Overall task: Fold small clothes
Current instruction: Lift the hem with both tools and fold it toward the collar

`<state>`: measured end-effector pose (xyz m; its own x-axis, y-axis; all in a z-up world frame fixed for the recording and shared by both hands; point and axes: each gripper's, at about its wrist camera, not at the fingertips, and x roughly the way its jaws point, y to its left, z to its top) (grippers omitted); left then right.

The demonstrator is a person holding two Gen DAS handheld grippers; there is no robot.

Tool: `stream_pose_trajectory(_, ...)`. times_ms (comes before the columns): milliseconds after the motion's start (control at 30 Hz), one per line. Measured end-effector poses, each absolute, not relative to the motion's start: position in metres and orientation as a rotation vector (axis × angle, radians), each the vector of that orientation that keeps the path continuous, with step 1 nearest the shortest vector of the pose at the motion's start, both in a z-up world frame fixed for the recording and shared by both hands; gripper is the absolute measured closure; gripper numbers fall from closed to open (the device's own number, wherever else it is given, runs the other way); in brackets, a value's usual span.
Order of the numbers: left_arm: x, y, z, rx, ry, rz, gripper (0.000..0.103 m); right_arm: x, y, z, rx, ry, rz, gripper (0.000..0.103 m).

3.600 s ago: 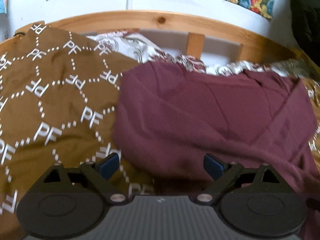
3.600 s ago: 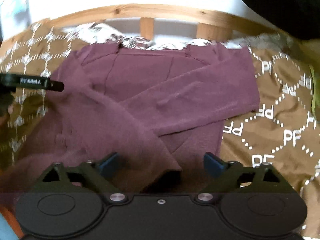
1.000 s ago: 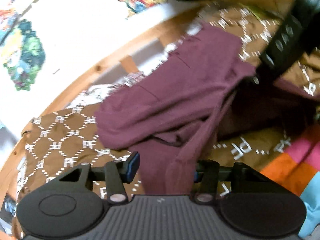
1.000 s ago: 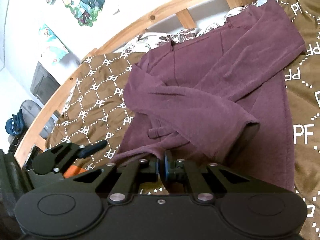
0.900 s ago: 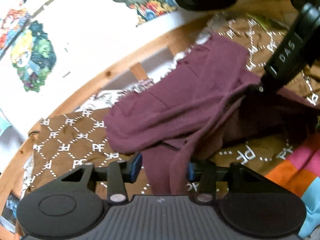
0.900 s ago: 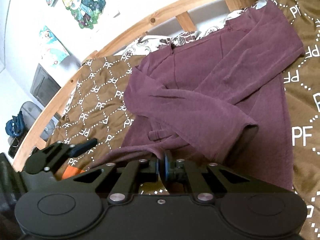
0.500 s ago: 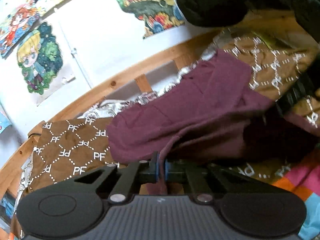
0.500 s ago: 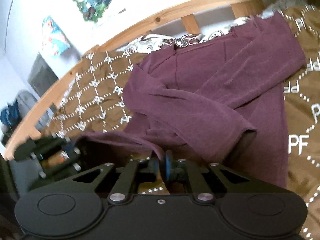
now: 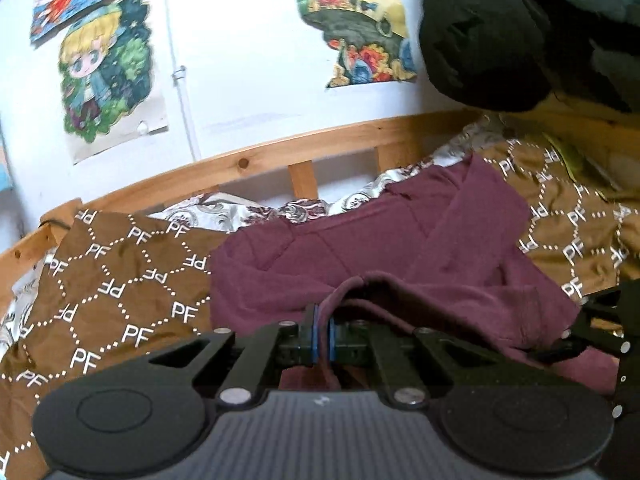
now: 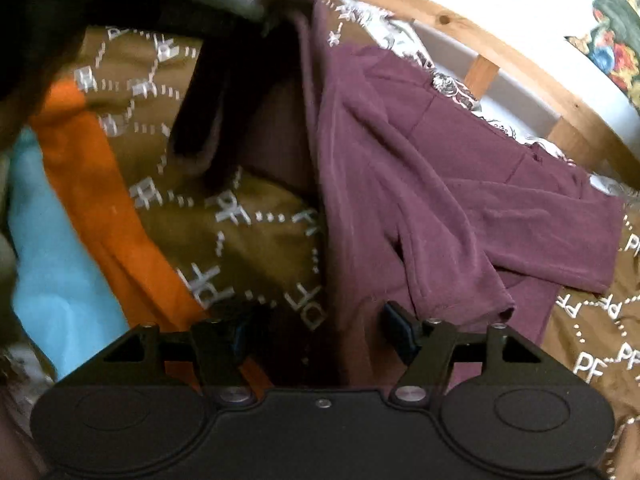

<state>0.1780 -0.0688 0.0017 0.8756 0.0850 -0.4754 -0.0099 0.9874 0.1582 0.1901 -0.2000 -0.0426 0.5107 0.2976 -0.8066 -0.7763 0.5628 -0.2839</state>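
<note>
A maroon long-sleeved top [image 9: 400,240] lies on a brown blanket printed with "PF" [image 9: 120,280], its sleeves folded across the body. My left gripper [image 9: 322,336] is shut on a fold of the top's lower edge and holds it raised off the blanket. In the right wrist view the top [image 10: 460,184] drapes from the upper left down to the right. My right gripper [image 10: 320,332] is open, with the cloth's lower edge hanging loose between its fingers. The right gripper also shows at the right edge of the left wrist view [image 9: 600,320].
A wooden bed rail [image 9: 280,160] runs along the back against a white wall with posters [image 9: 104,76]. A dark garment [image 9: 520,28] hangs at the upper right. Orange and light blue fabric [image 10: 80,220] lies at the left of the blanket. A patterned white sheet [image 9: 280,212] shows by the rail.
My left gripper shut on the top's lower edge and lifted it. My right gripper, shut on the cloth half a second ago, has opened and swung round to the right.
</note>
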Motion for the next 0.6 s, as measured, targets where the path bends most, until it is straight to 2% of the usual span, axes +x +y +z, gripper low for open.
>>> stream_pose_trajectory(233, 0.171, -0.051, 0.010, 0.091, 0.485, 0.067, 0.099, 0.190, -0.218, -0.033, -0.860, 0.651, 0.390, 0.041)
stream_pose_trajectory(300, 0.166, -0.051, 0.012, 0.099, 0.478, 0.058, 0.099, 0.186, -0.228, -0.025, -0.881, 0.615, 0.352, 0.061)
stream_pose_trajectory(333, 0.161, -0.053, 0.014, 0.112, 0.472, 0.053, 0.099, 0.183, -0.230, -0.021, -0.900, 0.594, 0.345, 0.079)
stream_pose_trajectory(367, 0.157, -0.055, 0.017, 0.129, 0.467, 0.045, 0.099, 0.180, -0.231, -0.018, -0.932, 0.574, 0.340, 0.090)
stream_pose_trajectory(433, 0.144, -0.061, 0.023, 0.181, 0.451, 0.017, 0.099, 0.174, -0.233, -0.011, -1.003, 0.531, 0.339, 0.097)
stream_pose_trajectory(600, 0.110, -0.077, 0.039, 0.307, 0.455, -0.090, 0.100, 0.148, -0.253, 0.013, -1.087, 0.487, 0.372, 0.098)
